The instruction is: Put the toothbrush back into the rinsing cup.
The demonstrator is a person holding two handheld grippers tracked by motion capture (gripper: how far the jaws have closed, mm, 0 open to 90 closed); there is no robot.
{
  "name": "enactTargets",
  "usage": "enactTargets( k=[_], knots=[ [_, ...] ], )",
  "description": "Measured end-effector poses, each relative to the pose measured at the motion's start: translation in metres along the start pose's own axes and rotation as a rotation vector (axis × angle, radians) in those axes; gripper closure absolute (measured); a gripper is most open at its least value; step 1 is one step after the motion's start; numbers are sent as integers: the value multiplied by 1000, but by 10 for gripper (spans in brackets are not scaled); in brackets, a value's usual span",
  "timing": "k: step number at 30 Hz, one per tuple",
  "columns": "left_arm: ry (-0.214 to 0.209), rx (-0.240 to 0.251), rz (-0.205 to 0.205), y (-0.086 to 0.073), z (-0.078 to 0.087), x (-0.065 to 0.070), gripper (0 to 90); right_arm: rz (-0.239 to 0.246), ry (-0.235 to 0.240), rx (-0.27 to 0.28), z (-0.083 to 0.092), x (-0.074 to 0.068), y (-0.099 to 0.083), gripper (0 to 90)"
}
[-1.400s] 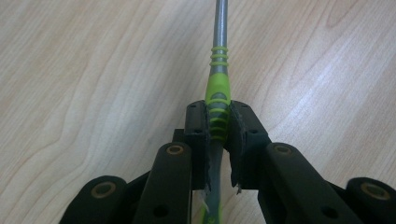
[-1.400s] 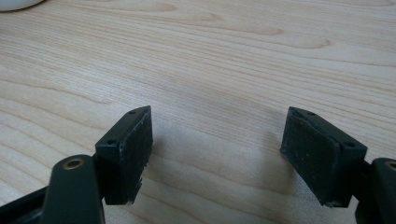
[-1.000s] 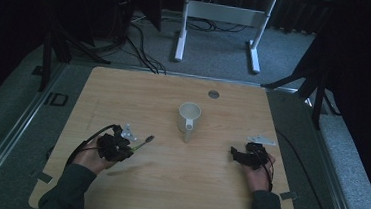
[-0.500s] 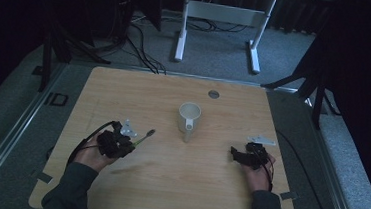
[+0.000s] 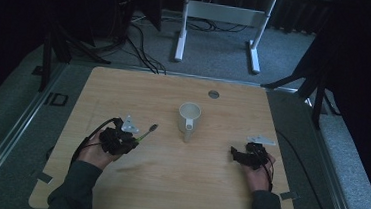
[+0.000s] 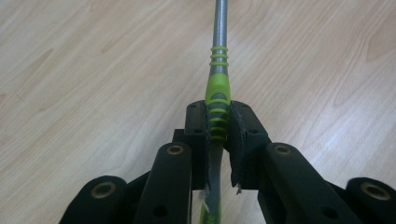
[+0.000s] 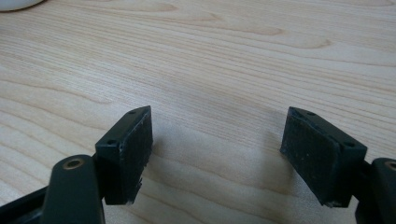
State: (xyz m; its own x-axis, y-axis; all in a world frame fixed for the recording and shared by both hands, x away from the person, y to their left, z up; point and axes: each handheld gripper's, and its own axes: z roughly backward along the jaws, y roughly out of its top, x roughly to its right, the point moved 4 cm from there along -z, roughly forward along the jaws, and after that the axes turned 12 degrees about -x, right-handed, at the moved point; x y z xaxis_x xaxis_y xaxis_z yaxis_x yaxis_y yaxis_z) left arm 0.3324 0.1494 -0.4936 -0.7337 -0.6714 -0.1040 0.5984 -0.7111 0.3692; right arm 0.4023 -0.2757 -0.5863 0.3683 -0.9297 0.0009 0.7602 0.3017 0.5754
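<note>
Presently, left of the mug (image 5: 189,117), a green-handled tool (image 6: 218,100) is clamped between the jaws of the left gripper (image 5: 120,138). Right of the mug, the right gripper (image 5: 247,156) is held low over the wooden surface (image 5: 207,186), jaws parted.

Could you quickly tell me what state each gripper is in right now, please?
Left gripper: closed on the green-and-grey ribbed handle of a slim tool.
Right gripper: open, holding nothing.
</note>
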Motion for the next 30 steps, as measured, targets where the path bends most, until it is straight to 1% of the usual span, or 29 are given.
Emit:
enactTargets(
  k=[1,5,7,9,14,23,25,30],
  knots=[
    [-4,15,13,2,0,0,791,0,0,0,0,0,0,245],
    [-6,24,17,5,0,0,791,0,0,0,0,0,0,245],
    [-5,40,29,10,-1,1,791,0,0,0,0,0,0,245],
    [-9,45,27,12,-1,1,791,0,0,0,0,0,0,245],
    [-6,61,29,16,-1,2,791,0,0,0,0,0,0,245],
    [-4,95,45,22,1,1,791,0,0,0,0,0,0,245],
    [0,94,42,23,1,1,791,0,0,0,0,0,0,245],
    [1,99,51,26,1,2,791,0,0,0,0,0,0,245]
  ],
)
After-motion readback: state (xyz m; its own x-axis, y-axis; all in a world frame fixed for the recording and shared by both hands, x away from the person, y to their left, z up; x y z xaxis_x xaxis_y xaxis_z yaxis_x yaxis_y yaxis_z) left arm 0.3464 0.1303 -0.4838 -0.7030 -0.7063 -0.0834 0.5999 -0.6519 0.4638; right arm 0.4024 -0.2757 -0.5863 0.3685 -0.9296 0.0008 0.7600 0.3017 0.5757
